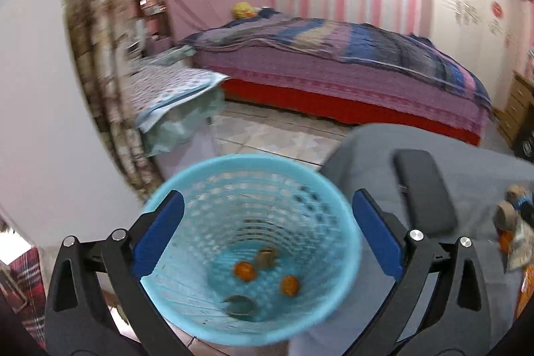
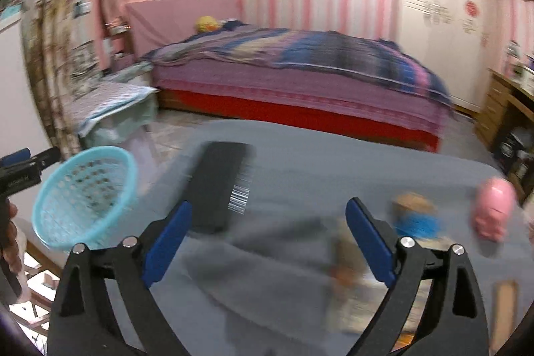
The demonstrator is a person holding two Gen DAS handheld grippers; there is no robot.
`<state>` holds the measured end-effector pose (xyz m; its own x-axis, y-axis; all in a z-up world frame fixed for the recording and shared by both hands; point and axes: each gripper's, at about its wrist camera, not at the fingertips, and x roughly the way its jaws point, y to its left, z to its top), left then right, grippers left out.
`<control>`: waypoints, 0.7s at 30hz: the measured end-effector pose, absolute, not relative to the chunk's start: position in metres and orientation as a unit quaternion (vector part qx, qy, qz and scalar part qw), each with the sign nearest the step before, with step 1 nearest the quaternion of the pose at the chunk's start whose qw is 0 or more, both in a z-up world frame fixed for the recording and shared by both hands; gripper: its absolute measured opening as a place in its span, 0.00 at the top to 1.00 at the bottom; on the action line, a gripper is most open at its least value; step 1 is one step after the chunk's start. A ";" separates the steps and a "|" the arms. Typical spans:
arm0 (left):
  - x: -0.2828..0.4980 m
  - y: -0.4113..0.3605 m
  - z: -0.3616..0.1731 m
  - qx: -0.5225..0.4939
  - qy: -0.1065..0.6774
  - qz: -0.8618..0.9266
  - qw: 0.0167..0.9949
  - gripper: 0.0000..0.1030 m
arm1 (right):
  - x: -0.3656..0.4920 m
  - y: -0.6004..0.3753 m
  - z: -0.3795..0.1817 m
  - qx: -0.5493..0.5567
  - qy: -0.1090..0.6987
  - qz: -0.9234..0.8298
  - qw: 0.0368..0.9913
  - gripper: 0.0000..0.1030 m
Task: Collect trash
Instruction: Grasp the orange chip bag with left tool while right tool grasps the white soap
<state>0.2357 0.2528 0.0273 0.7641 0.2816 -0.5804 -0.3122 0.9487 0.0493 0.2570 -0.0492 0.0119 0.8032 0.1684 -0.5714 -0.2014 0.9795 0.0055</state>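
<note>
In the left wrist view I look down into a light blue mesh basket (image 1: 253, 242). It holds two orange pieces (image 1: 244, 271), a brown lump (image 1: 266, 257) and a greenish scrap (image 1: 240, 306). My left gripper (image 1: 267, 236) hangs over it, open, with a blue pad at each side of the rim and nothing held. In the right wrist view this basket (image 2: 86, 199) sits left of the grey table (image 2: 333, 155). My right gripper (image 2: 268, 239) is open over the table. A blurred brown and orange scrap (image 2: 343, 259) lies under it, and a blue and tan thing (image 2: 415, 217) sits to its right.
A black box (image 2: 217, 186) with a barcode lies on the table, and a pink piggy figure (image 2: 494, 209) stands at its right end. A bed (image 2: 300, 82) fills the background. A wooden desk (image 2: 500, 109) stands at the right and curtains (image 1: 100, 72) hang at the left. A hand (image 2: 10, 239) shows at the left edge.
</note>
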 end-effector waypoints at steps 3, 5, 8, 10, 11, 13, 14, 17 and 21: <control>0.238 0.222 0.028 -0.021 0.310 0.131 0.941 0.05 | 0.237 -0.107 0.012 -0.035 0.304 0.043 0.951 0.10; 0.238 0.195 0.027 -0.020 0.315 0.104 0.943 0.05 | 0.224 -0.141 0.009 -0.026 0.312 0.011 0.950 0.10; 0.236 0.154 0.025 -0.001 0.320 0.072 0.945 0.05 | 0.207 -0.184 0.001 -0.009 0.324 -0.026 0.946 0.10; 0.232 0.124 0.021 0.006 0.325 0.047 0.945 0.05 | 0.194 -0.207 -0.006 -0.007 0.331 -0.051 0.942 0.10; 0.230 0.114 0.020 0.005 0.327 0.038 0.944 0.05 | 0.185 -0.222 -0.012 -0.007 0.338 -0.068 0.939 0.10; 0.227 0.090 0.015 0.004 0.336 0.014 0.942 0.05 | 0.174 -0.238 -0.019 -0.008 0.345 -0.086 0.935 0.10; 0.225 0.078 0.012 0.004 0.341 0.004 0.940 0.05 | 0.171 -0.245 -0.021 -0.007 0.347 -0.091 0.934 0.10; 0.218 0.045 0.001 0.004 0.354 -0.024 0.935 0.05 | 0.154 -0.263 -0.033 0.005 0.360 -0.113 0.926 0.10; 0.205 -0.007 -0.020 0.033 0.372 -0.067 0.925 0.05 | 0.138 -0.285 -0.043 0.041 0.377 -0.133 0.916 0.10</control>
